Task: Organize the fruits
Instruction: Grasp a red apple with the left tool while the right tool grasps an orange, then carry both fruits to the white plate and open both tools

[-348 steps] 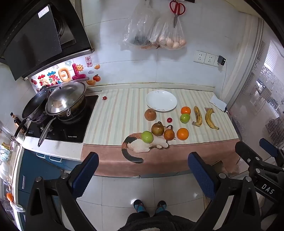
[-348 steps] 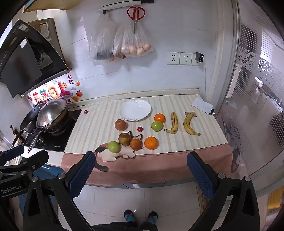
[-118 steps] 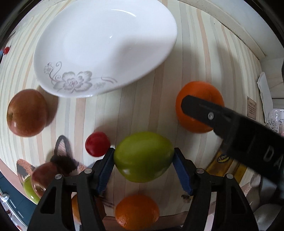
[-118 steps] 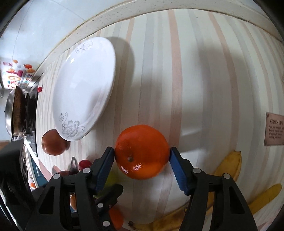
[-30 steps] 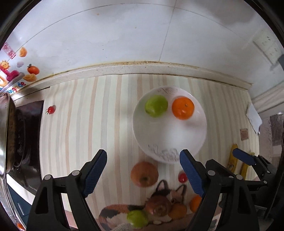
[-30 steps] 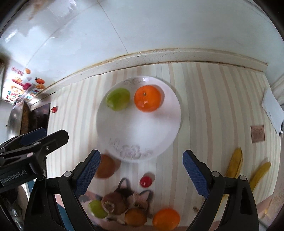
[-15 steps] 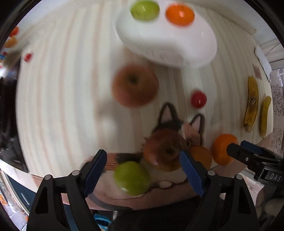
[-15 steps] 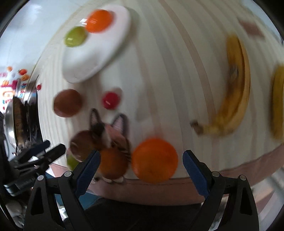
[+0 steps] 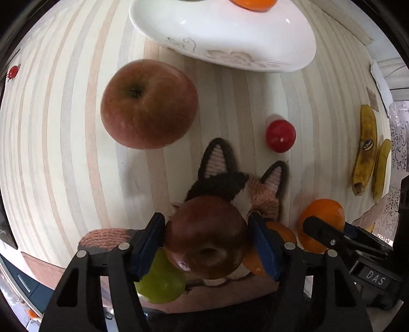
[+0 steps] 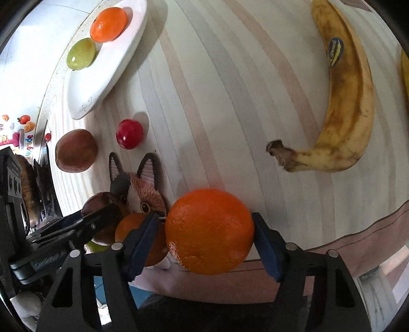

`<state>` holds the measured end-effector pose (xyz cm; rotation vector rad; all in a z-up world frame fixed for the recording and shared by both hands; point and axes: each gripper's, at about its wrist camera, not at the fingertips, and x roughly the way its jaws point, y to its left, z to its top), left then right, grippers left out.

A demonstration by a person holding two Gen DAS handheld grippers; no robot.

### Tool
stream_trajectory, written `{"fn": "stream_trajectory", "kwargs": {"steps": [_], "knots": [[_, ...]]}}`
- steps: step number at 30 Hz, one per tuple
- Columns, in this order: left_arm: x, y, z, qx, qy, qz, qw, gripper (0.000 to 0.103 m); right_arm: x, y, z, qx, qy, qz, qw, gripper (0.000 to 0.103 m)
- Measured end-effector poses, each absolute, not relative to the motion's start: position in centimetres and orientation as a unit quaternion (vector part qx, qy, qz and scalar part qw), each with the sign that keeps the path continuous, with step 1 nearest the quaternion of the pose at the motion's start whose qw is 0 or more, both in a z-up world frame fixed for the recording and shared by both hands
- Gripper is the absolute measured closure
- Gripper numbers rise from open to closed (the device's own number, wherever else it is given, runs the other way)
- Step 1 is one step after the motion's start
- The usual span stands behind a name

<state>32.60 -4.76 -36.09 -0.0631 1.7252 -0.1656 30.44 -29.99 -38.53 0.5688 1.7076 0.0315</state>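
Observation:
My left gripper [image 9: 207,242] is shut on a dark red apple [image 9: 204,235] that sits on a knitted cat mat [image 9: 240,184]. My right gripper [image 10: 208,237] is shut on a large orange [image 10: 208,229] at the counter's front edge. The white plate [image 9: 230,40] at the back holds a green fruit [image 10: 81,54] and an orange [image 10: 108,24]. A second red apple [image 9: 149,103], a small red fruit [image 9: 280,136], a green apple [image 9: 161,281] and another orange fruit [image 10: 135,235] lie loose around the mat.
Two bananas [image 9: 365,153] lie at the right of the striped counter; one banana [image 10: 342,107] is close in the right wrist view. A tiny red fruit [image 9: 12,72] lies far left near the stove. The counter's front edge runs just under both grippers.
Both grippers have come down from open above the fruit and closed: the left onto the dark red apple, the right onto the large orange.

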Motion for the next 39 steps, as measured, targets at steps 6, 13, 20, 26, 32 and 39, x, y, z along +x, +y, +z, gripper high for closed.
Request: {"fn": "stream_trajectory", "kwargs": {"steps": [6, 13, 20, 26, 32, 39], "knots": [[32.5, -3.7, -35.6, 0.005, 0.741, -0.043, 0.671, 0.038, 30.6, -29.7, -37.8, 0.215, 0.741, 0.019, 0.636, 0.035], [33.9, -1.5, -35.9, -0.027, 0.750, -0.038, 0.660, 0.037, 31.3, -29.7, -37.7, 0.205, 0.746, 0.018, 0.634, 0.035], [35.1, -0.1, -36.3, -0.042, 0.759, -0.047, 0.647, 0.037, 31.7, -30.3, -38.3, 0.228, 0.760, 0.007, 0.608, 0.034], [35.0, -0.1, -36.4, -0.032, 0.754, -0.049, 0.654, 0.037, 31.7, -29.5, -38.1, 0.200, 0.753, 0.015, 0.627, 0.035], [34.7, 0.1, -35.0, -0.037, 0.740, -0.055, 0.669, 0.038, 32.0, -29.5, -37.0, 0.232, 0.734, 0.029, 0.637, 0.035], [36.6, 0.2, -28.4, -0.066, 0.698, -0.096, 0.707, 0.038, 37.1, -28.7, -32.7, 0.237, 0.690, 0.059, 0.681, 0.036]]}}
